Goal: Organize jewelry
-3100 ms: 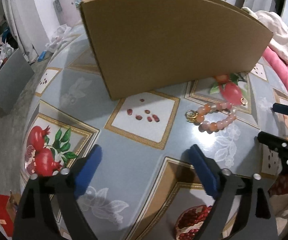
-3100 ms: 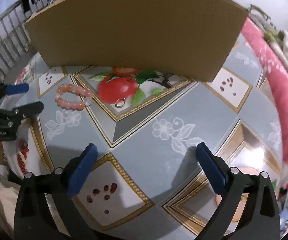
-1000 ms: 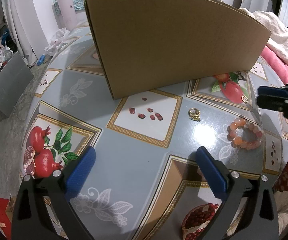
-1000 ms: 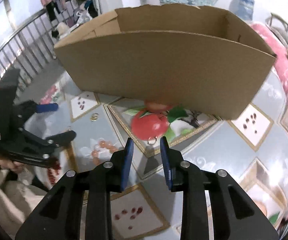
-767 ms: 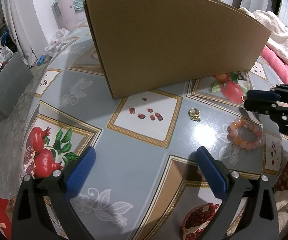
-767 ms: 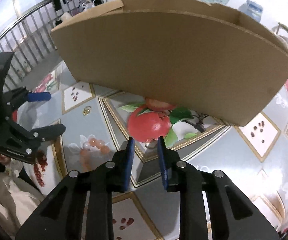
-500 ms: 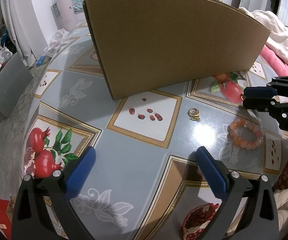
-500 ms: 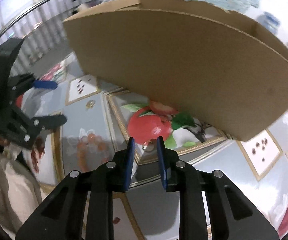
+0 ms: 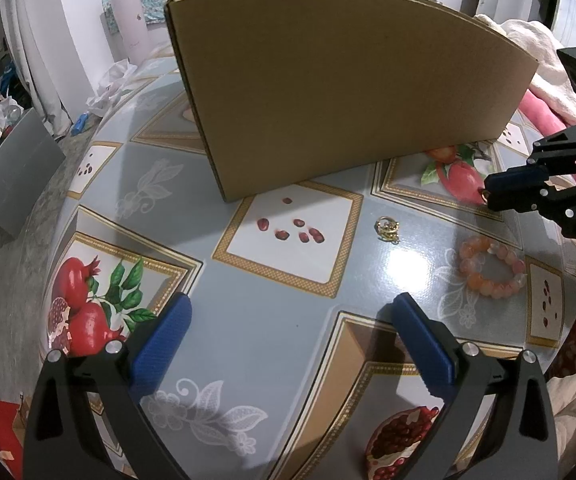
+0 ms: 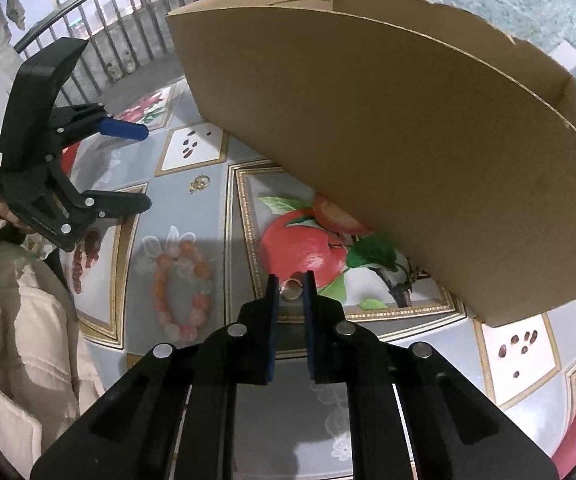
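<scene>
The right gripper (image 10: 291,280) is seen from its own camera with its two blue-faced fingers (image 10: 272,292) drawn close together, a small gold ring (image 10: 290,289) pinched between their tips; the ring sits over the printed red fruit of the tablecloth (image 9: 247,336), just in front of the cardboard box (image 10: 428,152). In the left wrist view the same gripper (image 9: 488,194) enters from the right edge, its tips low over that fruit print, with the ring only a small glint at the tips. The left gripper (image 9: 288,320) hovers above the table with its fingers (image 9: 159,344) spread wide and nothing between them; in the right wrist view it (image 10: 143,168) appears at the left, likewise wide apart. A bracelet of orange and pale pink beads (image 9: 492,268) lies flat on the cloth, between the two grippers and apart from both. A second small gold trinket (image 9: 386,229) lies on the cloth near the white square printed with red seeds, short of the box wall (image 9: 348,92). The box stands upright on the table, open at the top.
</scene>
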`<state>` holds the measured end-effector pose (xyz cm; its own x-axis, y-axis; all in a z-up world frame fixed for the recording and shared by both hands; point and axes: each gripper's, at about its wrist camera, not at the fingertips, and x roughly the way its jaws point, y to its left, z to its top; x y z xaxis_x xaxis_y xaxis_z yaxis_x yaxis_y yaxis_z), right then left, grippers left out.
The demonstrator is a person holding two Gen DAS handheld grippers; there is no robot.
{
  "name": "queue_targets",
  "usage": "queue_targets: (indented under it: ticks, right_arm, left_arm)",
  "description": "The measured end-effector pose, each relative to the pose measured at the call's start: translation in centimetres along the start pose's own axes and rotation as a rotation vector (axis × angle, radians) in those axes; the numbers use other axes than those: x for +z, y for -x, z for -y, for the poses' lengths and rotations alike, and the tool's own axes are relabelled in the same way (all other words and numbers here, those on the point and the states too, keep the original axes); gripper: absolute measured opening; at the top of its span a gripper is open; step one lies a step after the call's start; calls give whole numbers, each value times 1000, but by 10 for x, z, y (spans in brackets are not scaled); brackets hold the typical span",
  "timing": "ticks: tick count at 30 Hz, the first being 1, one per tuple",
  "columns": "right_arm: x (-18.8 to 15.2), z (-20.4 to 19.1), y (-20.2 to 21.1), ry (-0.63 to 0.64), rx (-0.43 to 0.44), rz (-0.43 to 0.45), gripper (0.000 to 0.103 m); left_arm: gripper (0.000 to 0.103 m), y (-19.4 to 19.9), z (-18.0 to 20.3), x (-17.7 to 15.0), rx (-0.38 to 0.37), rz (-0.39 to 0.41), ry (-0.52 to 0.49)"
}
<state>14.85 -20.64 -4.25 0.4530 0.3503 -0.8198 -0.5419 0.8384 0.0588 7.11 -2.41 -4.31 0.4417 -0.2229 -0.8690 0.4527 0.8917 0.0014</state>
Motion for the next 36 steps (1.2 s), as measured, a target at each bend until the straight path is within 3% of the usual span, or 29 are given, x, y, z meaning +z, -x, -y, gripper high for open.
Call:
queue_targets:
  ticks: [3,7,12,18,20,27,36]
  right_arm:
    - [-4,0,1,-51,-13,18,10]
    - [-10,-3,4,-132,-57,38,9]
    - [-11,-5,3,-207,-91,65,9]
    - [-15,3,7,-253,-79,86,10]
    - [-18,6,10,-262,-73,91,10]
    - [-22,12,15,-282,-57,103,10]
    - [-24,14,18,-289,-44,112,10]
  left_arm:
    - [96,3,1,1,13,34,-8]
    - [86,13,9,6,-35,103,-41]
    - [62,14,19,18,-99,146,-74]
    - [33,1,23,28,-149,110,-76]
    - [28,-2,27,30,-163,100,-79]
    - [15,-10,38,34,-152,56,-107]
    - [12,-12,47,38,-104,25,-134]
